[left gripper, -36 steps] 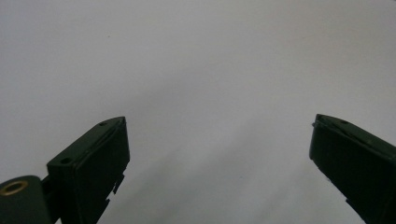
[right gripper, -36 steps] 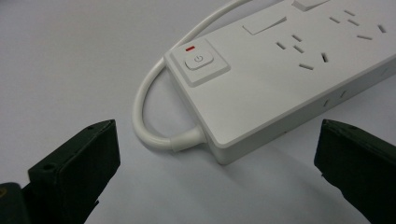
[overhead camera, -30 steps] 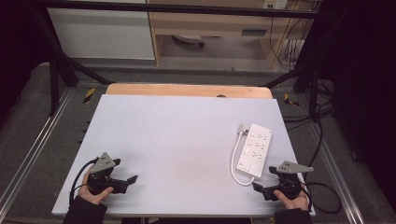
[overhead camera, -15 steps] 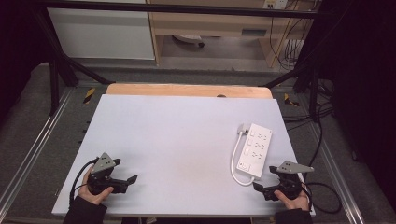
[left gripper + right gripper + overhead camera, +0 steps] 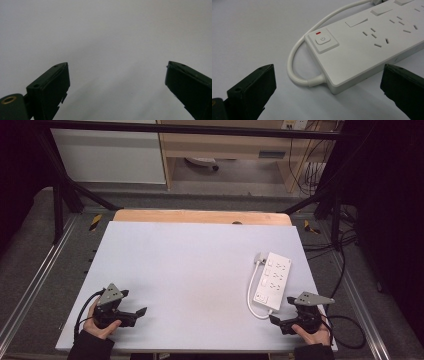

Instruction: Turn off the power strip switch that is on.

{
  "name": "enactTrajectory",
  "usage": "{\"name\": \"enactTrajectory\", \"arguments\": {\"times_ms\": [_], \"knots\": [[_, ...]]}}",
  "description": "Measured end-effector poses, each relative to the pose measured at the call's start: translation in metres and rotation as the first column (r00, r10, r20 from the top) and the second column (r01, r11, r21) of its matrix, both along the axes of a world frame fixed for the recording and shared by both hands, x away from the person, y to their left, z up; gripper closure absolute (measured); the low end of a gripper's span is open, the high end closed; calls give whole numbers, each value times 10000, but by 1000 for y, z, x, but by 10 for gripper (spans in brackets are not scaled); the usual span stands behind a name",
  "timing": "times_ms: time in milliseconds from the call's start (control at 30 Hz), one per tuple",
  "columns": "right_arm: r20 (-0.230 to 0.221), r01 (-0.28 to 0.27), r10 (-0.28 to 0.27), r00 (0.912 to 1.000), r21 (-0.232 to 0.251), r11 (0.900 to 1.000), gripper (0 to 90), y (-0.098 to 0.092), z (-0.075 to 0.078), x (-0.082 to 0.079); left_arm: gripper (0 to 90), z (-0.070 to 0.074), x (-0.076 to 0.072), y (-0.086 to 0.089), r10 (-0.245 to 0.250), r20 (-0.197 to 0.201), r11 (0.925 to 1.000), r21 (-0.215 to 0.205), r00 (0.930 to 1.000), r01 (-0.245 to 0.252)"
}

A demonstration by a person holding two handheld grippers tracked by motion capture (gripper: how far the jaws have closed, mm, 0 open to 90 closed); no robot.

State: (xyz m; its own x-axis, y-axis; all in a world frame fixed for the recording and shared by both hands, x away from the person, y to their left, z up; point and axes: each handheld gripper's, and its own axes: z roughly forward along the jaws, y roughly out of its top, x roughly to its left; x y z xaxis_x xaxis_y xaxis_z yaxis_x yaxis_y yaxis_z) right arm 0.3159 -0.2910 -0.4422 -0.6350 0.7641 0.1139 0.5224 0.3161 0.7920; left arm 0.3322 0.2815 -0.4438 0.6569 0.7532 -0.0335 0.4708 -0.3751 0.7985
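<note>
White table (image 5: 190, 265), wooden strip along its far edge. Power strip (image 5: 272, 280): white, flat near the table's right edge, cable (image 5: 250, 292) looping from its near end back along its left side. Right gripper (image 5: 274, 320): just before the strip's near end, jaws wide, empty. Left gripper (image 5: 142, 311): well left of the strip, jaws wide, empty.

I'm working in what looks like a lab or test rig, not a home. My white table (image 5: 200, 270) sits inside a black metal frame (image 5: 60, 195) w/ rails along both sides. Grey carpet floor, loose cables (image 5: 320, 170) by a wall outlet, plain wood shelving (image 5: 225, 145) and a white cabinet (image 5: 110, 155) behind.
</note>
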Motion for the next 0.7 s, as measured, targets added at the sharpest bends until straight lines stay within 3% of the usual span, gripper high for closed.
{"name": "enactTrajectory", "arguments": {"times_ms": [400,700], "knots": [[126,219,-218,9997,-52,9997,9,4,5,1,58,0,0,1,66,13,10000,-18,10000,-66],[257,79,-76,9996,-137,9999,68,10,10,3,58,0,0,1,61,44,10000,20,10000,-61]]}}
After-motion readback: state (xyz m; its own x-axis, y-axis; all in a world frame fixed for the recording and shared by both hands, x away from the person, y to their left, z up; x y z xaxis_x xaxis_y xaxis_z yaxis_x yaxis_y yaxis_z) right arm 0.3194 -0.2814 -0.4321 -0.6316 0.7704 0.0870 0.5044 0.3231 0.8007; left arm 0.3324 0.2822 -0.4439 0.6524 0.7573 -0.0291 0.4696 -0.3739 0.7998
